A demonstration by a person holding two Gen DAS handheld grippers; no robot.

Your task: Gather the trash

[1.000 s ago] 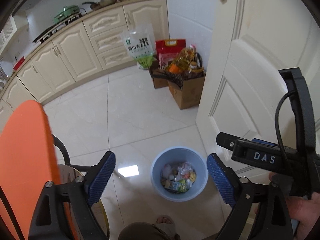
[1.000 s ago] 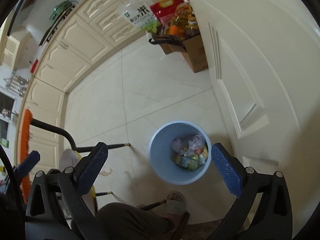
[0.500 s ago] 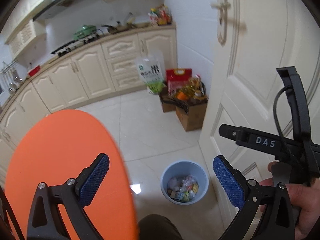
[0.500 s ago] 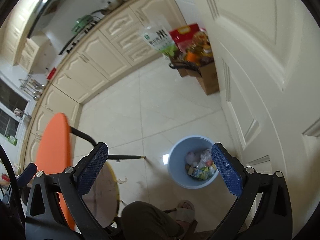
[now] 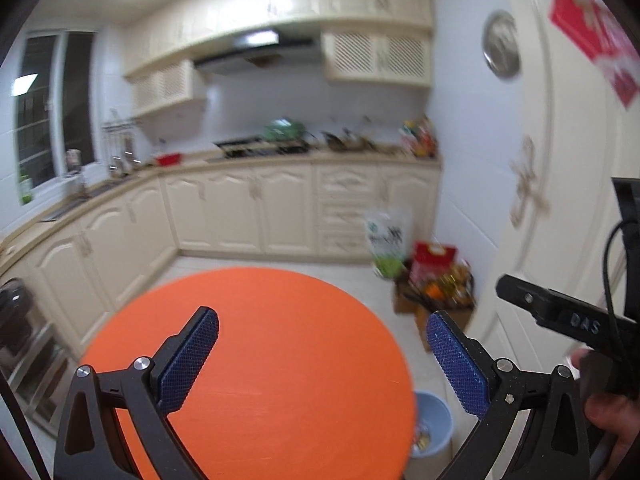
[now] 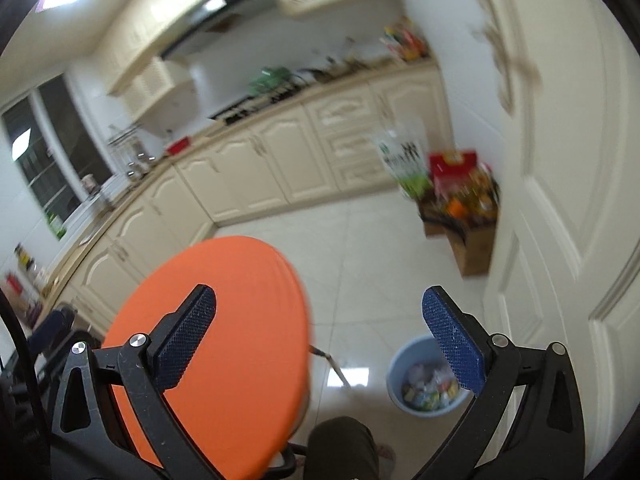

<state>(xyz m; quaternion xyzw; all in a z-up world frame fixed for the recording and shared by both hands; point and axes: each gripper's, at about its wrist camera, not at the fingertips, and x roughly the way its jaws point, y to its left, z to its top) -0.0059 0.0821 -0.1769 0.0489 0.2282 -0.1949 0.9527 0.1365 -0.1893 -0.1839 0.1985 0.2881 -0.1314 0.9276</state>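
Observation:
A light blue bin (image 6: 424, 376) stands on the tiled floor by the white door, with crumpled wrappers and packets inside. In the left wrist view only part of the bin (image 5: 434, 420) shows beyond the rim of the round orange table (image 5: 256, 364). My left gripper (image 5: 322, 358) hovers open above that table with nothing between its blue pads. My right gripper (image 6: 318, 338) is open too and empty, held over the orange table (image 6: 224, 344) edge and the floor. The right gripper's black body (image 5: 568, 320) and a hand show at the left view's right edge.
Cream kitchen cabinets (image 5: 248, 208) run along the back and left walls. A cardboard box of groceries (image 6: 468, 216) and a rice bag (image 6: 404, 156) sit on the floor by the door (image 6: 560, 160). A person's knee (image 6: 344, 448) shows at the bottom.
Both grippers have risen and tilted up from the bin toward the room. The orange table now fills the foreground and the bin has slid toward the bottom right of both views.

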